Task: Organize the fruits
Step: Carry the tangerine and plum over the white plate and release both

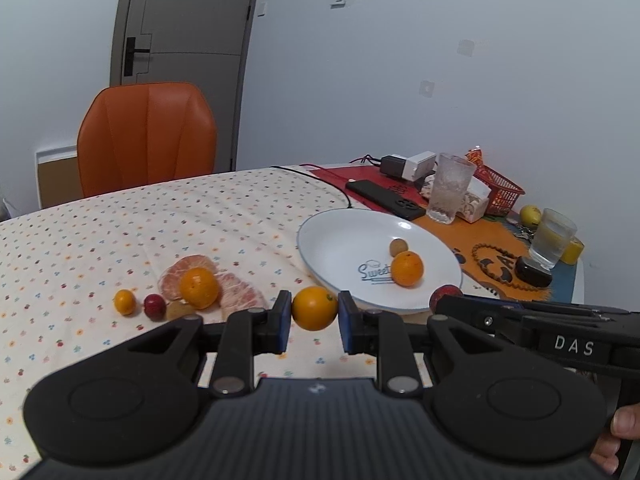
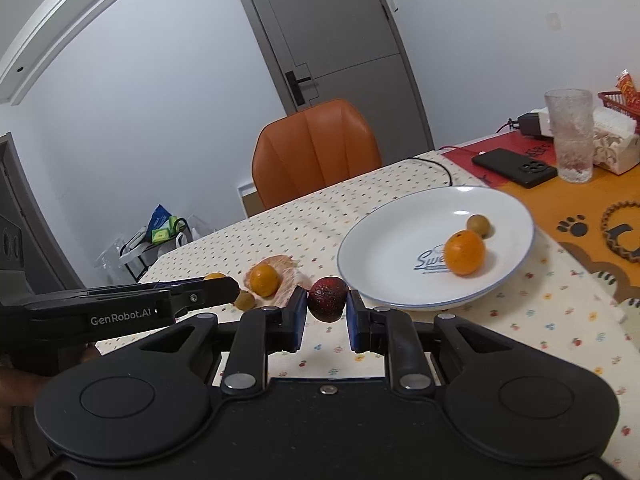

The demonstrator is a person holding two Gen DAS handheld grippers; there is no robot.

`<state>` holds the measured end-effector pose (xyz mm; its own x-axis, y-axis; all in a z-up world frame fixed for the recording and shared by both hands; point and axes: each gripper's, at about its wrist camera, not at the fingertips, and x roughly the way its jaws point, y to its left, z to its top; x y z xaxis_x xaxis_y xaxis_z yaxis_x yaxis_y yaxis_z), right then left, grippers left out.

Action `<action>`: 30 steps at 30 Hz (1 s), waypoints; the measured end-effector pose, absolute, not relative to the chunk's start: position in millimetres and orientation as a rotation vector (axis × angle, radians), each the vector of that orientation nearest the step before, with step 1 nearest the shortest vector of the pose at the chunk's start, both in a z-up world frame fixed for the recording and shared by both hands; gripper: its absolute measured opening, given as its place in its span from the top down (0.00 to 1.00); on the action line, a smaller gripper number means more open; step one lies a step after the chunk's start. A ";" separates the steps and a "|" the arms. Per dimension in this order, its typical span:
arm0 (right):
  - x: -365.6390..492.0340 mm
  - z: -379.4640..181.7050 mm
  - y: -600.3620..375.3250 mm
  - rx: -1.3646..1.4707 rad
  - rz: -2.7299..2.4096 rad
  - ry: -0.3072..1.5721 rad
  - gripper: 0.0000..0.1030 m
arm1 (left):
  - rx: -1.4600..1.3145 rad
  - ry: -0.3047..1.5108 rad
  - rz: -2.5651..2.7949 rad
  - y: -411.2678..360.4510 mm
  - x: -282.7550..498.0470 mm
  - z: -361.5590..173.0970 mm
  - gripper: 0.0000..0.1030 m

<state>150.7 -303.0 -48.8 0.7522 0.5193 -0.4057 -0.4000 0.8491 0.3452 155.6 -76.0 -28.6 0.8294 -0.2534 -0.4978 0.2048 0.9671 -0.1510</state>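
My left gripper (image 1: 314,322) is shut on an orange (image 1: 314,308), held just above the tablecloth near the white plate (image 1: 340,240). My right gripper (image 2: 327,314) is shut on a dark red fruit (image 2: 327,299), held at the plate's (image 2: 384,240) near edge; that fruit also shows in the left wrist view (image 1: 445,295). The plate holds an orange (image 1: 407,268) and a small brown fruit (image 1: 399,247). On the cloth to the left lie an orange (image 1: 199,287) on peeled pomelo segments (image 1: 240,298), a small orange (image 1: 125,301), a red fruit (image 1: 155,306) and a brown fruit (image 1: 180,311).
An orange chair (image 1: 146,140) stands at the table's far side. Behind the plate are a black phone (image 1: 386,199) with a cable, a tall glass (image 1: 450,188), a red basket (image 1: 500,190), chargers, a small glass (image 1: 554,238) and a yellow fruit (image 1: 530,215).
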 end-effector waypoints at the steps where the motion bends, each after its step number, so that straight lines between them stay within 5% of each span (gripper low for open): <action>1: 150.0 -48.4 -305.5 0.245 0.504 0.510 0.81 | -0.089 0.540 -0.245 -78.7 156.2 -28.0 0.78; 30: 172.6 -63.2 -359.9 0.289 0.396 0.504 0.81 | -0.032 0.568 -0.313 -133.0 205.0 -35.6 0.78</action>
